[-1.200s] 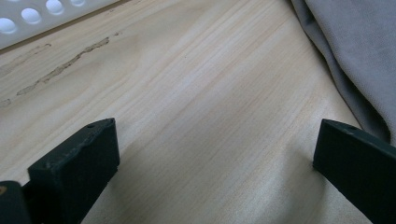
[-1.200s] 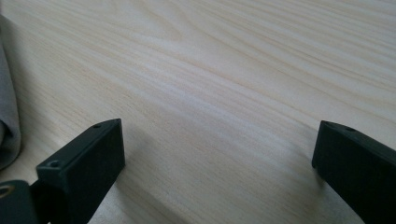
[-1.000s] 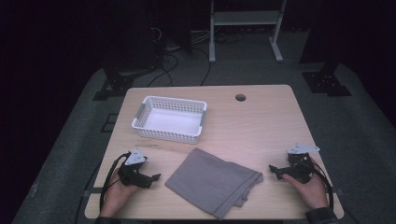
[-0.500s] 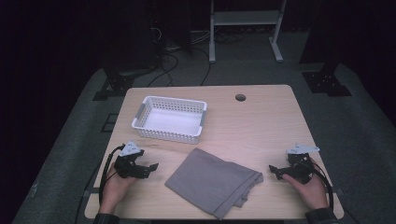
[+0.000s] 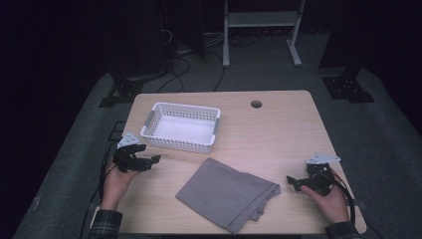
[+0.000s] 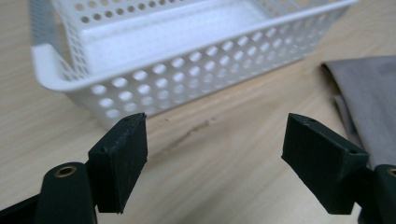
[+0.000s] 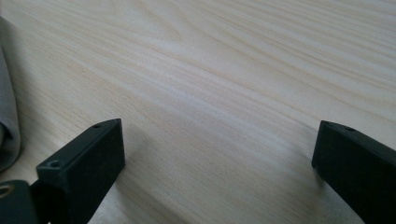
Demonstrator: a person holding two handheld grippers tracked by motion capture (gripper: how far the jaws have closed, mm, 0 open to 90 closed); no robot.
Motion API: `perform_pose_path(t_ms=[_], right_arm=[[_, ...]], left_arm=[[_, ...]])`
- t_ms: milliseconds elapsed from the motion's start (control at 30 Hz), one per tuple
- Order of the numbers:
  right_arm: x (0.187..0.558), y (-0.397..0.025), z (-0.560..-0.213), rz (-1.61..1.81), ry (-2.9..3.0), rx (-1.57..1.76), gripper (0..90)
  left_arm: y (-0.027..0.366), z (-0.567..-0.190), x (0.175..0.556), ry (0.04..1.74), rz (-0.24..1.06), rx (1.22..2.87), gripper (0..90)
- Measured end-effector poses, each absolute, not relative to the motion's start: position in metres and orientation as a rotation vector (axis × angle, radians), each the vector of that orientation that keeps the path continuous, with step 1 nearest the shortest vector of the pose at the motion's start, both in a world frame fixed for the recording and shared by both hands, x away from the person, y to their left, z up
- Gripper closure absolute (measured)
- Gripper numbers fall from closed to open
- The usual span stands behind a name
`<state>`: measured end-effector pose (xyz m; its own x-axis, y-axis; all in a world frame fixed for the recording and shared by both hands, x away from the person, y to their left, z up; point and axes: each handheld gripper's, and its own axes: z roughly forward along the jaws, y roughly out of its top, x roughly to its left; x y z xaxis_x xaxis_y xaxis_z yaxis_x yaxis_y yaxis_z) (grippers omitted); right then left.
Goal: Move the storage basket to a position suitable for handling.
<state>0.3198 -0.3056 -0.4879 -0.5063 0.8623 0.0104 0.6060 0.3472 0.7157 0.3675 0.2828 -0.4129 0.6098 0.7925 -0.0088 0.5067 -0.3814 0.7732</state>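
Observation:
A grey folded cloth (image 5: pixel 226 191) lies flat on the near middle of the wooden table (image 5: pixel 268 134). A white perforated basket (image 5: pixel 176 144) stands empty behind it, to the left. My left gripper (image 5: pixel 152 160) is held open just in front of the basket's near left corner, pointing right toward the cloth. In the left gripper view the basket wall (image 6: pixel 187 74) is close ahead of the gripper (image 6: pixel 224 163), with the cloth edge (image 6: pixel 369 98) at right. My right gripper (image 5: pixel 293 181) is open, low over the table right of the cloth; in the right gripper view the gripper (image 7: pixel 215 163) spans bare wood, cloth (image 7: pixel 7 116) at left.
A round cable hole (image 5: pixel 256 104) sits near the table's far edge. Beyond the table are a dark floor, cables and a white metal stand (image 5: pixel 261 20). Bare wood stretches right of the basket.
My left gripper has moved away from the near edge, up toward the basket's front left corner. The right gripper and the cloth have hardly shifted.

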Motion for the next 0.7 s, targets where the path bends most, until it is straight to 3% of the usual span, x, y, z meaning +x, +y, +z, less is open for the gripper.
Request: perform_pose_path(t_ms=[700], right_arm=[[0.320, -0.305, -0.488, 0.954, 2.245, 1.294, 1.8]], left_arm=[[0.311, -0.386, 0.438, 1.166, 0.522, 2.048, 48.8]])
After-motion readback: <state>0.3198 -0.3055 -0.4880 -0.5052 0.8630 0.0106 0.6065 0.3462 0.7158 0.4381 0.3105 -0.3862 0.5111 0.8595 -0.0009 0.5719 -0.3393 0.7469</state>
